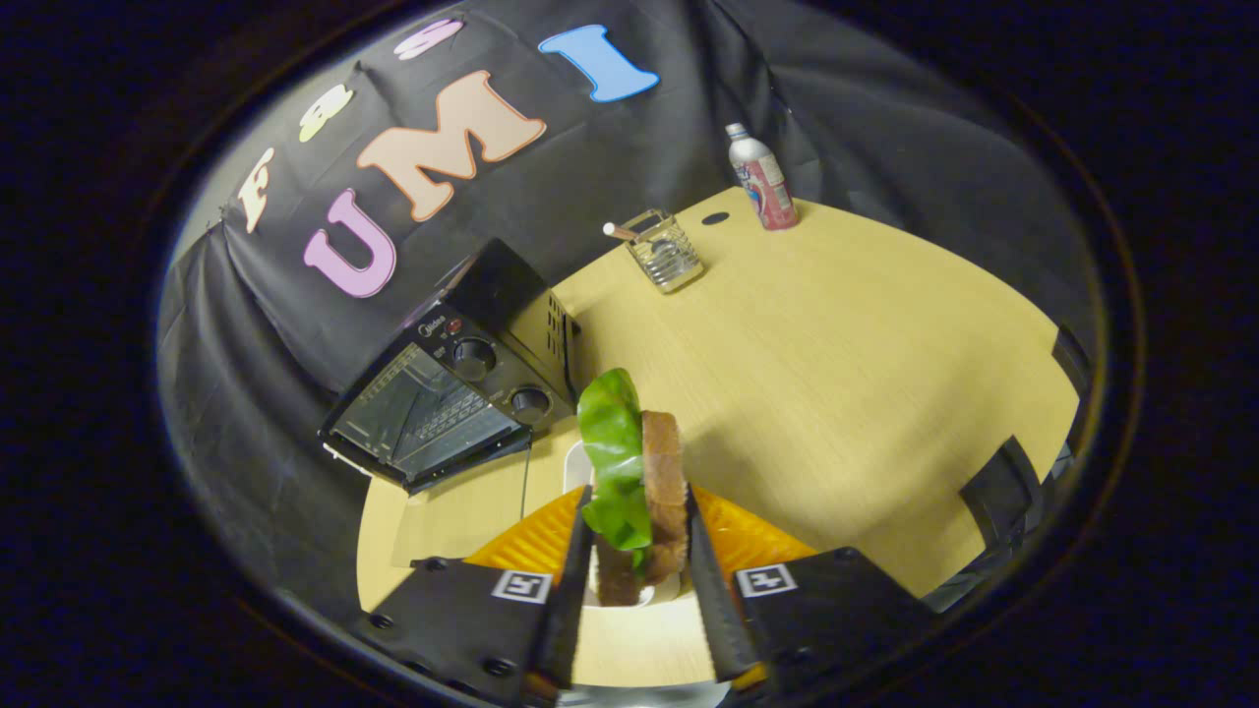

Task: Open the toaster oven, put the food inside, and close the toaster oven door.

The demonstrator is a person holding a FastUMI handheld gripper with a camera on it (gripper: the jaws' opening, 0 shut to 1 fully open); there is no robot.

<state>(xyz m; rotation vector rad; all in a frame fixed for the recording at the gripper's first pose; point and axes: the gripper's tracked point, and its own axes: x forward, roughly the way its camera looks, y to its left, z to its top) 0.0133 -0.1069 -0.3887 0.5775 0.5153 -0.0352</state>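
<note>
My gripper [637,551] is shut on the food [644,487], a brown slice of bread with a green lettuce leaf on its left face, held upright between the two fingers and lifted above the wooden table [826,354]. A white plate [574,466] shows just behind the food, partly hidden by it. The black toaster oven [457,383] stands beyond the fingers to the left, against the booth's cloth wall. Its glass door looks open, tilted down toward the table, with two knobs on the panel beside it.
A small metal wire holder [665,251] with a stick in it stands farther back on the table. A bottle [762,179] stands behind it near the table's far edge. A dark chair back [1003,487] sits by the right edge of the table.
</note>
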